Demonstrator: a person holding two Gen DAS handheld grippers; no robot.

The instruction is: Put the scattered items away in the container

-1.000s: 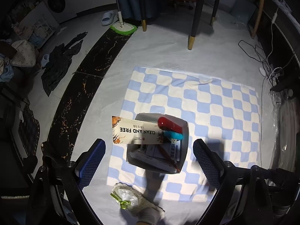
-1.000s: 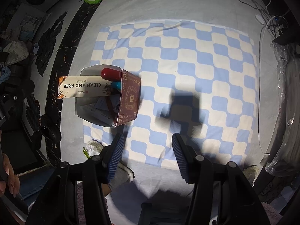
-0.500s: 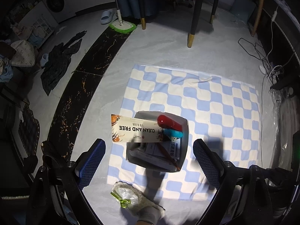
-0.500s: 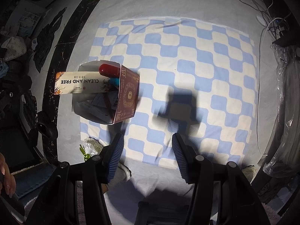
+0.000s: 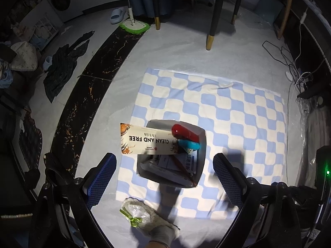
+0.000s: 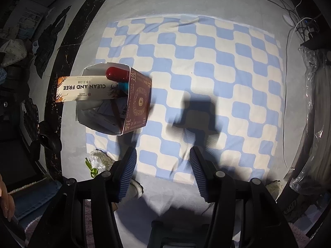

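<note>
The left hand-held gripper (image 5: pixel 164 174) hangs over the floor with its two blue-padded fingers spread wide and nothing between the pads; seen from its own camera, the fingers frame the container from the lower left and lower right of the frame without touching it. The right hand-held gripper (image 6: pixel 162 173) also stands wide open and empty, its fingers at the bottom centre of its view above bare cloth.

The container (image 5: pixel 201 144), an open box with a dark red printed side, sits on the near left part of a blue-and-cream checked cloth (image 5: pixel 238 111) spread on the pale floor. In the right wrist view the box lies at centre left. A long flat carton lettered "CLEAN AND FREE" (image 5: pixel 144 139) leans out over the box's left rim. A red cylinder (image 5: pixel 184 132) and a teal item (image 5: pixel 189 144) rest against the upper right inside corner, with papers below them.

Just below the cloth's lower left corner lies a clear wrapped bundle with a green ribbon (image 5: pixel 135 210), next to a grey-gloved hand (image 5: pixel 161 233). A mop head (image 5: pixel 135 25) and chair legs stand at the top of the frame.
</note>
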